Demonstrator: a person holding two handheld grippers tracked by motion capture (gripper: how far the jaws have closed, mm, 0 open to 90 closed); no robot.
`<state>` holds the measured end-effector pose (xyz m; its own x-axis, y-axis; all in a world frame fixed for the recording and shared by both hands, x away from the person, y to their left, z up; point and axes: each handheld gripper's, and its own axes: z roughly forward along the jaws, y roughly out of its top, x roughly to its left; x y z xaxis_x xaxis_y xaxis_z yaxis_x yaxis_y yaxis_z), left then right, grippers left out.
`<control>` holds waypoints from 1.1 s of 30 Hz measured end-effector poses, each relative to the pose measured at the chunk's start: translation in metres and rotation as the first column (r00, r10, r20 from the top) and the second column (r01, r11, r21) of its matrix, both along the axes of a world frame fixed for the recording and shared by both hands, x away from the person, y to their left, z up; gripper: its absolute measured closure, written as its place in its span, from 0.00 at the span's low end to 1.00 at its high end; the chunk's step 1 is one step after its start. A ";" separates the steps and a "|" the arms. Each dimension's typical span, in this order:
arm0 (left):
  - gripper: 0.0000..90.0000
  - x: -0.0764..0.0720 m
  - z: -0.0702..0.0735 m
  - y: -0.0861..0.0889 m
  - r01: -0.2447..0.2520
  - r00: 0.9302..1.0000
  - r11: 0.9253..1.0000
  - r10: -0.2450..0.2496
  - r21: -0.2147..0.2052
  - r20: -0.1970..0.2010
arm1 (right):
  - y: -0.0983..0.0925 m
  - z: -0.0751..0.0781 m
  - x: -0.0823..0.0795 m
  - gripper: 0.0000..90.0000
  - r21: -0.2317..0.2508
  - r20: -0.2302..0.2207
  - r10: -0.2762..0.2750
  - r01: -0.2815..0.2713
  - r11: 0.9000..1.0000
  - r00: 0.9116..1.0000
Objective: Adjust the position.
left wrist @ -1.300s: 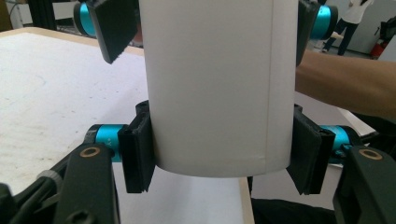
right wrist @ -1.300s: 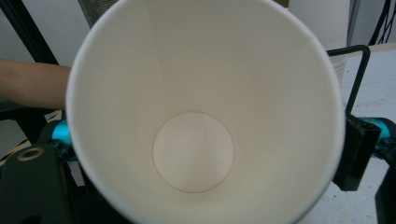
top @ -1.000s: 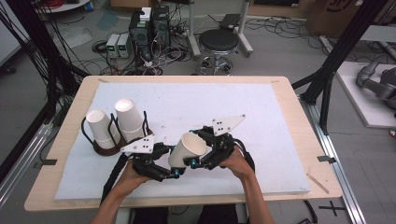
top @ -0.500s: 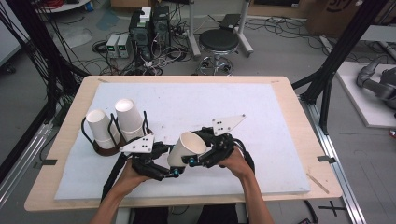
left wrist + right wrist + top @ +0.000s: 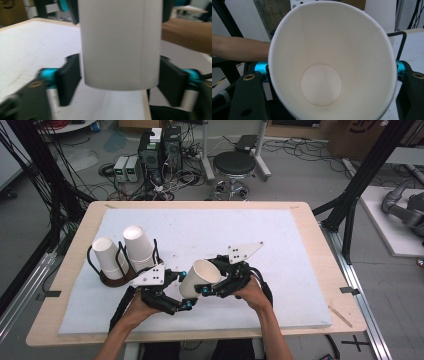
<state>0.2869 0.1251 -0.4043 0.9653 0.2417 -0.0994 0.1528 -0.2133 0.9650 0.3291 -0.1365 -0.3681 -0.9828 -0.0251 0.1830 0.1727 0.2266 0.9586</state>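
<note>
Three white paper cups are on show above a white-padded tabletop point(image 5: 300, 250): one cup point(image 5: 199, 278) is held tilted in mid-air between the two hand-held grippers near the front edge, its open mouth turned toward the right one; two more cups point(image 5: 109, 257) sit upside down on the posts of a dark wire rack point(image 5: 120, 279) at the left of the tabletop, well apart from the held cup. The right hand-held gripper point(image 5: 216, 289) is clamped on the held cup near its rim, its jaws having just closed on it; in the right gripper view the cup point(image 5: 329, 62) opens straight at the camera, its round base visible inside, a black jaw at either side of the wall. The left hand-held gripper point(image 5: 186, 304) stands around the cup's bottom end with jaws that have just been opening; in the left gripper view the cup's wall point(image 5: 120, 45) hangs between the two black pads point(image 5: 68, 78), a slim gap showing at each side, so that gripper is released and grips nothing. Two forearms come in from the near edge, one hand behind each gripper; a grey three-cornered plate tops each of them. Beyond the tabletop a round stool point(image 5: 235, 165), electronics boxes point(image 5: 160, 145) and loose cables point(image 5: 100, 170) crowd the floor; black frame posts stand at either side.
</note>
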 end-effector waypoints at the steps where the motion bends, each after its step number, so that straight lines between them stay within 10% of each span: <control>1: 0.16 0.001 0.000 0.000 -0.001 1.000 1.000 0.001 0.007 -0.005 | -0.001 0.000 0.000 0.32 0.001 -0.001 -0.004 0.004 1.000 1.000; 7: 0.02 0.004 -0.001 0.000 -0.024 0.997 0.998 0.027 0.052 -0.069 | -0.003 0.001 0.000 0.31 -0.004 0.007 -0.011 0.011 1.000 1.000; 33: 0.02 0.003 0.004 0.015 -0.108 0.992 0.987 0.115 0.122 -0.053 | -0.011 0.005 0.001 0.31 -0.012 0.014 -0.035 0.035 0.999 0.999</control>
<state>0.2899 0.1400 -0.4005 0.9248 0.3608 -0.1206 0.2388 -0.3038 0.9223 0.3296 -0.1476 -0.3635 -0.9854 0.0112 0.1698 0.1677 0.2319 0.9582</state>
